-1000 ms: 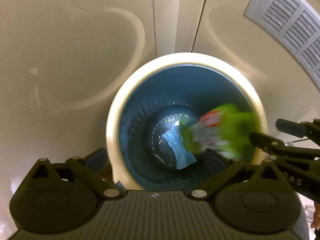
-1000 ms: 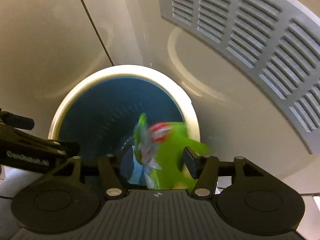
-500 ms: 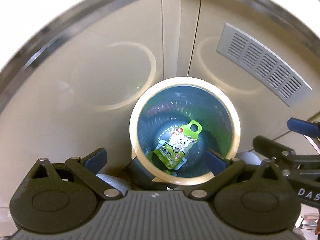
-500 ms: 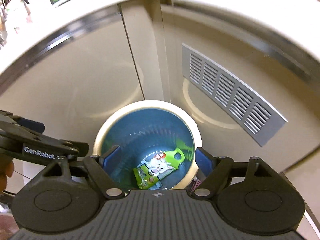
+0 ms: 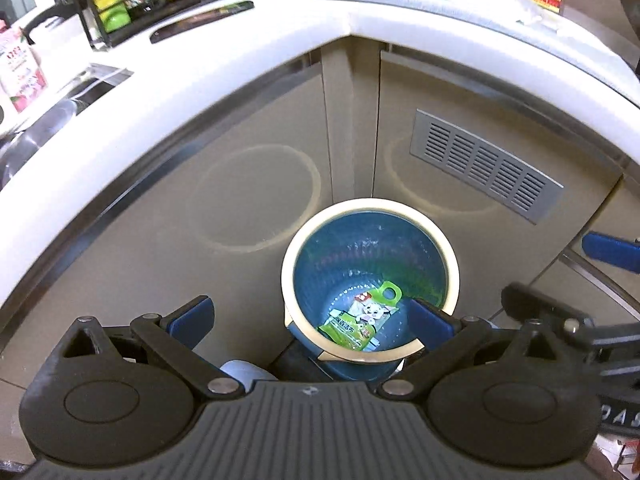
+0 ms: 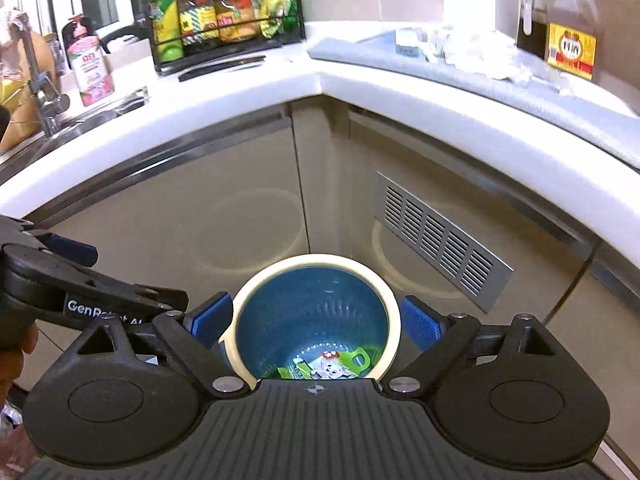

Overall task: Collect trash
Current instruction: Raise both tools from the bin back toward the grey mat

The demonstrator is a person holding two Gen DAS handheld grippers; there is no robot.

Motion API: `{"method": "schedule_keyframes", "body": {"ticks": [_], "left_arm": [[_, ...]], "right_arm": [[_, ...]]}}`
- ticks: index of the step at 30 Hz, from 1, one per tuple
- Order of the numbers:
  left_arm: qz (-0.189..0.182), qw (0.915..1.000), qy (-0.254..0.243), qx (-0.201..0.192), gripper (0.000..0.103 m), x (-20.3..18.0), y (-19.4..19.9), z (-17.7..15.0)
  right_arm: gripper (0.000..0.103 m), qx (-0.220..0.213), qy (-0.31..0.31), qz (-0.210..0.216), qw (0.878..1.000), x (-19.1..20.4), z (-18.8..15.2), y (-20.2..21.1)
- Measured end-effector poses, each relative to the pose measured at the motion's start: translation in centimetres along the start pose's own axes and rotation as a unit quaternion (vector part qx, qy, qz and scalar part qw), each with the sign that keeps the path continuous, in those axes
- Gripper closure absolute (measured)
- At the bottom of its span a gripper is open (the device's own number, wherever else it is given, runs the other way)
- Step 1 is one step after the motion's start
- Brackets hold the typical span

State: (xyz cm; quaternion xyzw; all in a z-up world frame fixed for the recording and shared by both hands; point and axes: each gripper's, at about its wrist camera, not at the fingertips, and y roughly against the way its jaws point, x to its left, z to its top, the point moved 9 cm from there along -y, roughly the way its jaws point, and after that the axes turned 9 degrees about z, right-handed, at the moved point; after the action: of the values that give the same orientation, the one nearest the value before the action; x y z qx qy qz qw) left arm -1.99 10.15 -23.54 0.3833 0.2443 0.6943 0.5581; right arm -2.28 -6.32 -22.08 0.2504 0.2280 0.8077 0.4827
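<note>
A round bin with a cream rim (image 5: 370,205) and a blue liner stands on the floor in the cabinet corner. A green snack wrapper (image 5: 356,324) lies flat on its bottom, also partly seen in the right wrist view as the wrapper (image 6: 320,368) inside the bin's rim (image 6: 316,258). My left gripper (image 5: 310,318) hangs well above the bin, open and holding nothing. My right gripper (image 6: 316,318) is also high over the bin, its jaws opening wide with nothing between them. One of its fingers (image 5: 608,250) shows at the right edge of the left wrist view.
A white corner counter (image 6: 320,76) overhangs beige cabinet doors with a metal vent grille (image 6: 436,240). On it sit a grey mat with crumpled white paper (image 6: 464,52), a bottle rack (image 6: 224,12), brown bottles (image 6: 572,36) and a sink tap (image 6: 40,84).
The green wrapper left the right gripper and dropped to the bottom of the bin. Both grippers rose and drew back, so the counter top came into view. The right jaws spread wider.
</note>
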Motion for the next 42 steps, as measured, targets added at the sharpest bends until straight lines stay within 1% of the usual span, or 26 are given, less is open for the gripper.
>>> {"method": "schedule_keyframes", "body": {"ticks": [4,10,14,22,42], "left_arm": [[-0.005,0.9999,0.01,-0.009,0.0,0.4,1.1,-0.1],[-0.002,0.9995,0.017,-0.025,0.0,1.2,2.6,-0.2],[-0.001,0.9992,0.015,-0.036,0.0,1.2,3.3,-0.2],[-0.002,0.9989,0.008,-0.046,0.0,1.1,3.7,-0.2],[-0.002,0.9993,0.005,-0.038,0.0,1.0,3.1,-0.5]], "right_arm": [[0.011,-0.014,0.018,-0.002,1.0,0.9,-0.2,1.4],[0.009,-0.036,0.045,-0.004,0.998,2.3,-0.1,3.0],[0.009,-0.038,0.053,-0.006,0.998,2.7,0.0,3.3],[0.007,-0.042,0.049,-0.011,0.998,2.6,-0.2,3.8],[0.007,-0.036,0.047,-0.009,0.998,2.4,-0.5,3.3]]}}
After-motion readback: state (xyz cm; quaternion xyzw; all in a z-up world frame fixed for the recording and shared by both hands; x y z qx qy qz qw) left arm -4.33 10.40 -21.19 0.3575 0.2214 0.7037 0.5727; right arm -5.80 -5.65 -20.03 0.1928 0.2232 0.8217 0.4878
